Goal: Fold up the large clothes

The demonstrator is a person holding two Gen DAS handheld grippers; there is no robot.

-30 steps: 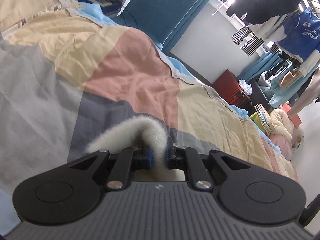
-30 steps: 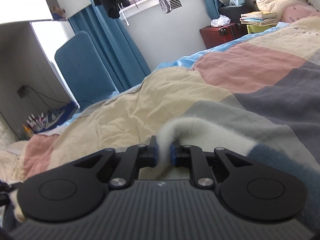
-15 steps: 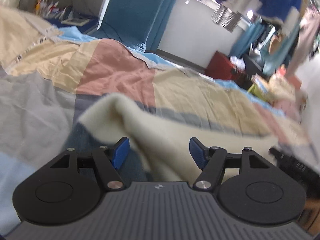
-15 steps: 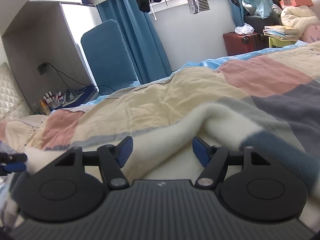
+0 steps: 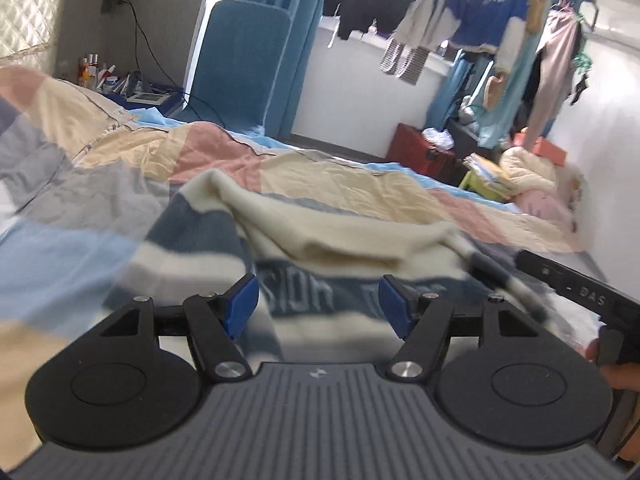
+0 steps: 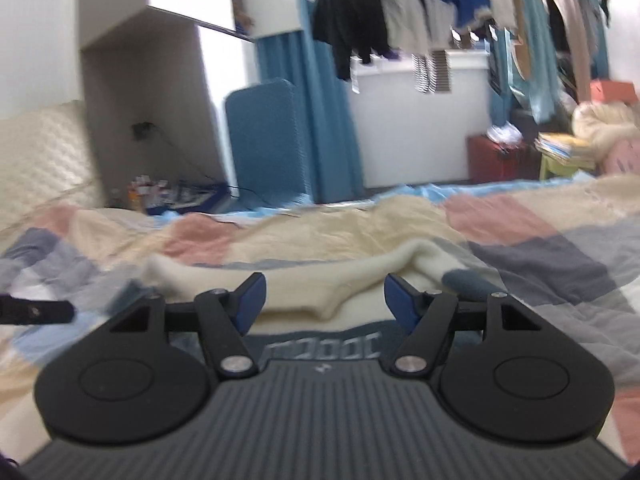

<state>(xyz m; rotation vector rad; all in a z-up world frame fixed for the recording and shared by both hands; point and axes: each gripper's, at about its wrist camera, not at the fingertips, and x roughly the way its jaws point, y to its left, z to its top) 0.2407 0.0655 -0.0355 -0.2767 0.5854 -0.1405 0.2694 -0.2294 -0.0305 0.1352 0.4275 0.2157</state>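
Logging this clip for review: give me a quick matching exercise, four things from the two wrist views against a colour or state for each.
Things:
1. left gripper
2. sweater
3. suitcase
4. upholstered chair

Colour or state:
A. red, on the floor beyond the bed
B. teal blue, upright by the curtain
C. cream and blue, lying on the quilt
D. open, nothing between its pads

Pairs: 1-D, 2-C, 3-A, 4-B
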